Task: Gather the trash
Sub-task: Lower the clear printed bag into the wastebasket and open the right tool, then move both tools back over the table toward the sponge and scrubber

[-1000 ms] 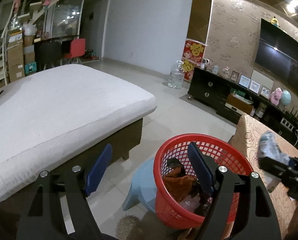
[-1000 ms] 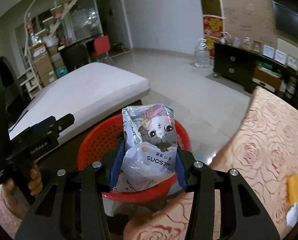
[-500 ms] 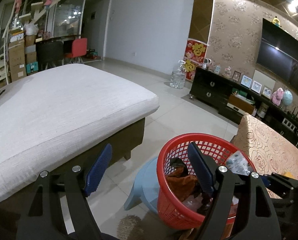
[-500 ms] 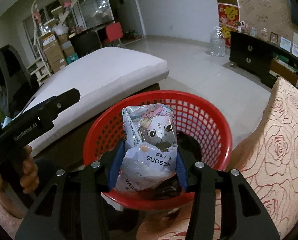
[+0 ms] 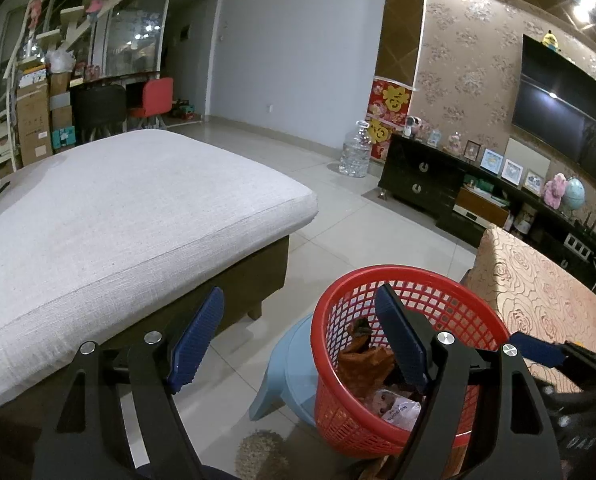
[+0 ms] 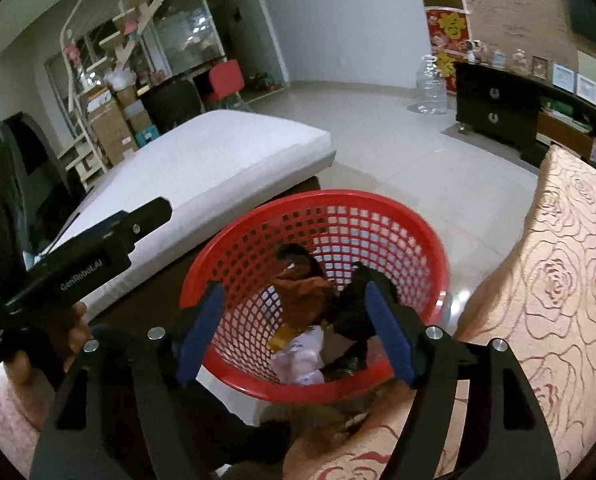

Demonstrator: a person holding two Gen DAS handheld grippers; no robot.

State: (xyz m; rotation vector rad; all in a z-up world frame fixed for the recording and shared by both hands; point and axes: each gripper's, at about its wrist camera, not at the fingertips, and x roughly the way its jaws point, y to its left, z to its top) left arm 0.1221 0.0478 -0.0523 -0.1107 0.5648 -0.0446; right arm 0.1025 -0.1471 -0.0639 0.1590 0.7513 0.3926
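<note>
1. The right gripper (image 6: pixel 293 336) hangs over the red basket (image 6: pixel 438 256) with its jaws opening and nothing between them. The pale wet-wipe packet (image 6: pixel 300 354) lies loose at the bottom of the basket, among an orange-brown wrapper (image 6: pixel 302 292) and a dark bag (image 6: pixel 348 320). If the hand drops lower, a blue pad could catch the plastic mesh and drag the basket.

2. The basket appears to sit on a light blue stool (image 5: pixel 293 368), close to the patterned cushion (image 6: pixel 550 280). It looks like a narrow perch; a nudge from either tool could tip it and spill the trash onto the tiled floor (image 5: pixel 378 240).

3. The left gripper (image 5: pixel 298 336) is wide open and holds nothing, its right finger (image 5: pixel 398 344) lined up in front of the basket. Whether it touches the rim cannot be told. A careless swing here could knock the basket sideways.

4. In the right wrist view the two tools sit near each other beside the basket, so crossing paths on the way out risks a collision.

5. The packet looks light and slick; it may rest high on the pile and could slide out if the basket is jolted.
</note>
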